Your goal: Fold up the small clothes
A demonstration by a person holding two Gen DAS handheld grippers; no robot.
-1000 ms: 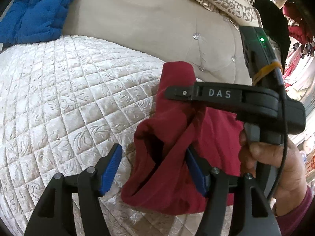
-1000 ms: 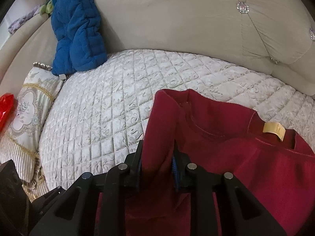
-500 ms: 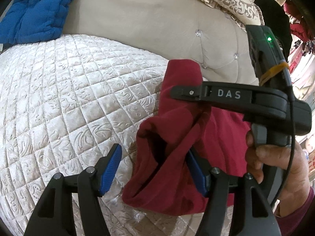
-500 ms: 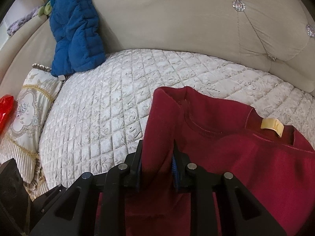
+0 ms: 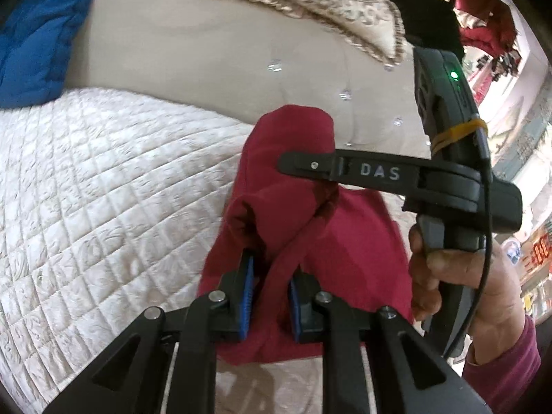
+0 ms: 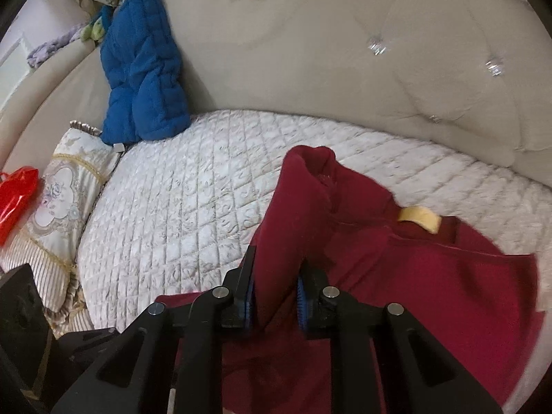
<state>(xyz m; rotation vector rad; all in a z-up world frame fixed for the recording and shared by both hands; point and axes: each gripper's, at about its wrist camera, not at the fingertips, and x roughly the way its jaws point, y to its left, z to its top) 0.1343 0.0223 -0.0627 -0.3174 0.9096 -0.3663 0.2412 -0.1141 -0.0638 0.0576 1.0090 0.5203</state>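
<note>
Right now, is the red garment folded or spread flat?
Neither: the red garment is bunched and partly lifted, pinched by the left gripper and right gripper.

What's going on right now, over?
Left gripper just closed on red top. Right gripper shut on its shoulder. Nothing blocking on quilted bed.

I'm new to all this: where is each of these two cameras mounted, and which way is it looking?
Left wrist view: sits on the left gripper, looking down along its fingers, which have just been closing and now pinch the red garment on the quilt; the person's hand holding the right gripper shows too.
Right wrist view: sits on the right gripper, looking down along its shut fingers at the garment's collar fold; no hand shows.
Both share the garment, quilt and blue jacket.
</note>
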